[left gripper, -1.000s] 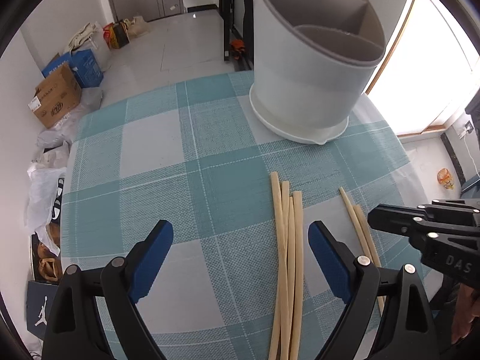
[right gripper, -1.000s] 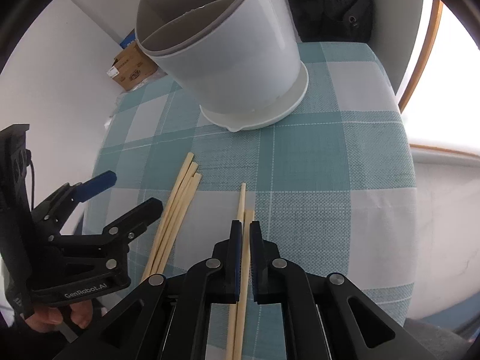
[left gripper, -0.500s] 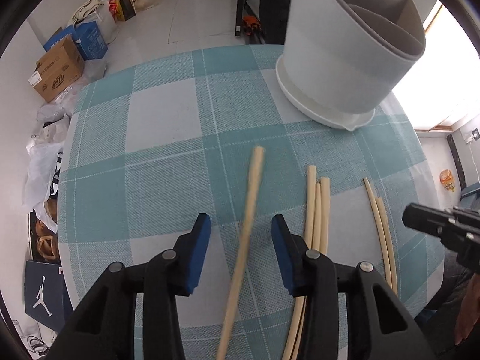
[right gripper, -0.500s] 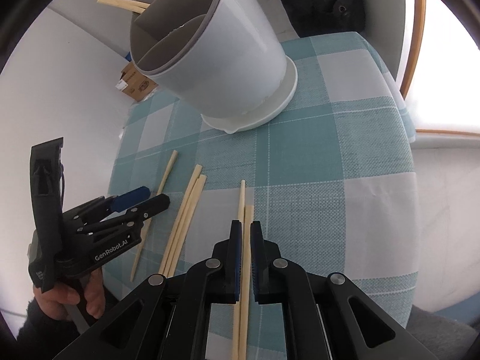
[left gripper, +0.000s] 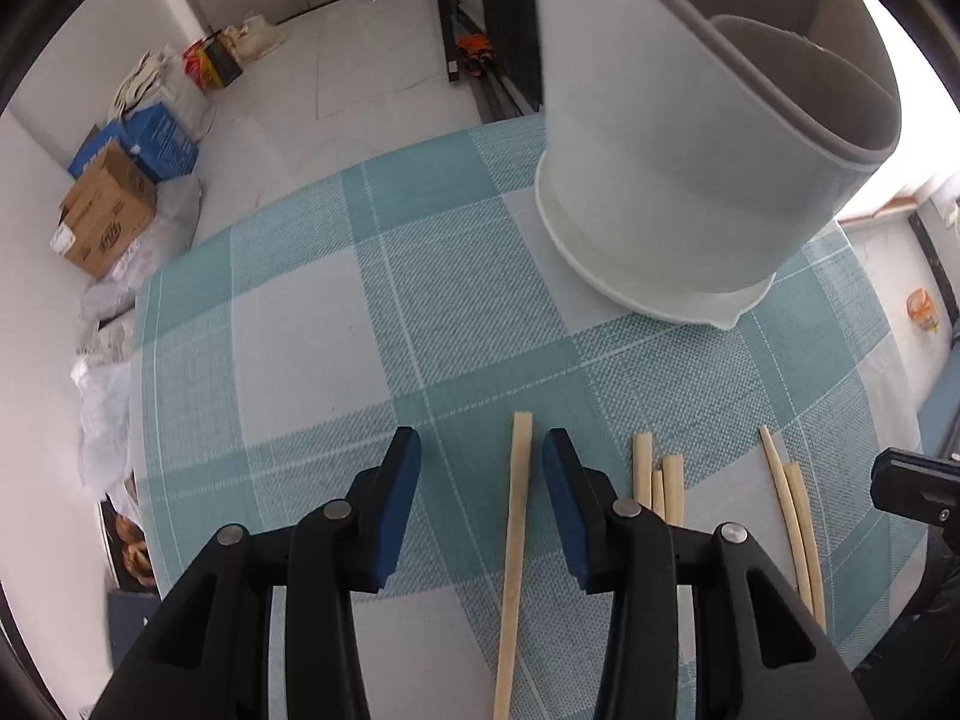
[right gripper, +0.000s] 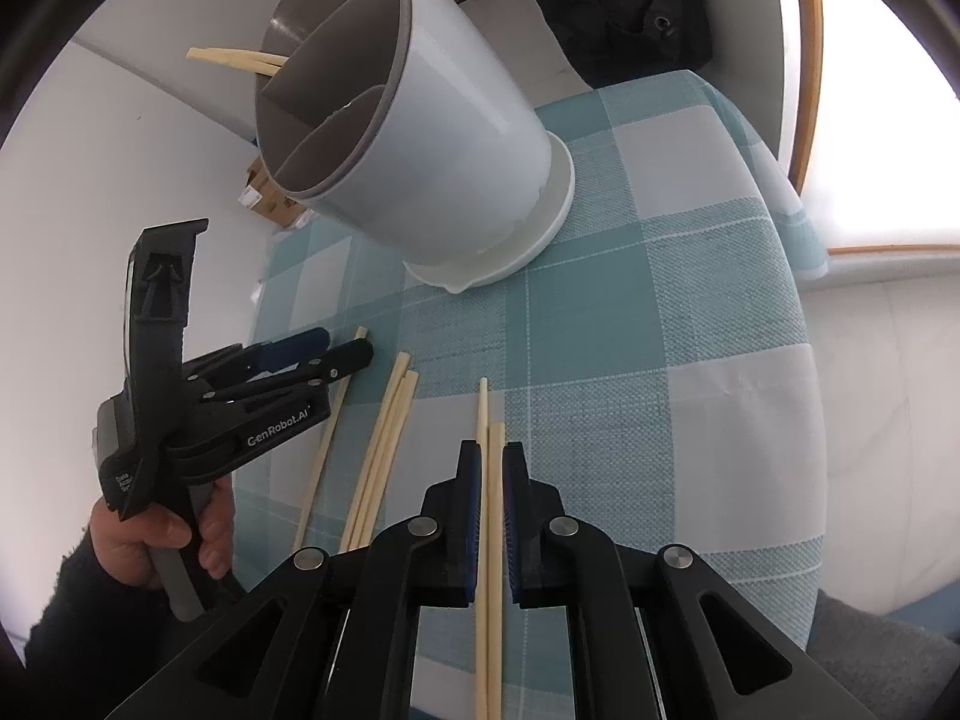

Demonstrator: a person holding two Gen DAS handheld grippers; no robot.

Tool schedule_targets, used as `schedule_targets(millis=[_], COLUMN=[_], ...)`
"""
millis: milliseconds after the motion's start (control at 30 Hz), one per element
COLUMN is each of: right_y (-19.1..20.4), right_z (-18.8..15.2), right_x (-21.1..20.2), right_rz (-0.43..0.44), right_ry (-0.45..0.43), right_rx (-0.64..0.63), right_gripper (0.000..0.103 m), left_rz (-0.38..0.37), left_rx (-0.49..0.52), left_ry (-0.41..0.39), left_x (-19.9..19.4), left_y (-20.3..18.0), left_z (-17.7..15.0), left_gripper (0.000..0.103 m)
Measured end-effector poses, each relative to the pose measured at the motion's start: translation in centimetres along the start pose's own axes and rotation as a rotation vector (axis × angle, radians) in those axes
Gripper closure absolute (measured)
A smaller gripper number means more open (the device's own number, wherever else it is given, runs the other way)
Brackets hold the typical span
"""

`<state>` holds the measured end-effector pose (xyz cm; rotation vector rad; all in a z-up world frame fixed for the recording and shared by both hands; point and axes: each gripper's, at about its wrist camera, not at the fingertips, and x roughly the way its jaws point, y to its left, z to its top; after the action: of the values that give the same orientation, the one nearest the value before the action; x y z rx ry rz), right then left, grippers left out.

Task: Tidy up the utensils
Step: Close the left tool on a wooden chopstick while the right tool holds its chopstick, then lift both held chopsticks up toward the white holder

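Note:
A white utensil holder with grey divided compartments stands at the far side of the checked tablecloth; it also shows in the right wrist view, with chopsticks sticking out of it. My left gripper is open, its fingers either side of a single chopstick that lies on the cloth. Three more chopsticks lie just right of it, and a pair lies further right. My right gripper is nearly closed around that pair without visibly clamping it.
The table edge curves close on the left and right. Cardboard boxes and bags lie on the floor beyond the table. A window with a wooden frame is on the right. The left gripper and the hand that holds it show in the right wrist view.
My left gripper has narrowed from wide open and shifted left, dragging one chopstick out of the bundle so it lies alone between the fingers. The right gripper has opened slightly around its pair.

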<state>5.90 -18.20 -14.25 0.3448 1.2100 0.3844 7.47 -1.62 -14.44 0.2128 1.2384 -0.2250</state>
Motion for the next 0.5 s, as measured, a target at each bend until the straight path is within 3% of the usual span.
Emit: schedule_targets(millis=[33,100,233,300,500], right_y=[0.1,0.2,0.0,-0.1,0.9], right_z=[0.1,0.1,0.1,0.3,0.3], right_x=[0.0,0.1,0.5,0.8,2.3], right_rz=[0.002,0.003,-0.002,-0.005,-0.079], right_ry=[0.000,-0.001,0.004,0.004,0.031], right_rx=[-0.001,-0.004,-0.001,-0.001,-0.055], right_gripper=[0.095,0.093,0.089,0.089,0.089], left_rz=[-0.014,-0.085,-0.089,-0.099,-0.138], left_rx=[0.013,0.019,0.029,-0.011,-0.156], left_ry=[-0.002,0.006,-0.020,-0.030,-0.162], left_x=[0.0,-0.1,-0.3,-0.5,-3.9], left_y=[0.0,-0.1,0.0,0.9,3.8], left_z=[0.0,-0.2,-0.7,-1.0,-2.6], left_gripper=[0.085,0.099,0.100,0.100,0.100])
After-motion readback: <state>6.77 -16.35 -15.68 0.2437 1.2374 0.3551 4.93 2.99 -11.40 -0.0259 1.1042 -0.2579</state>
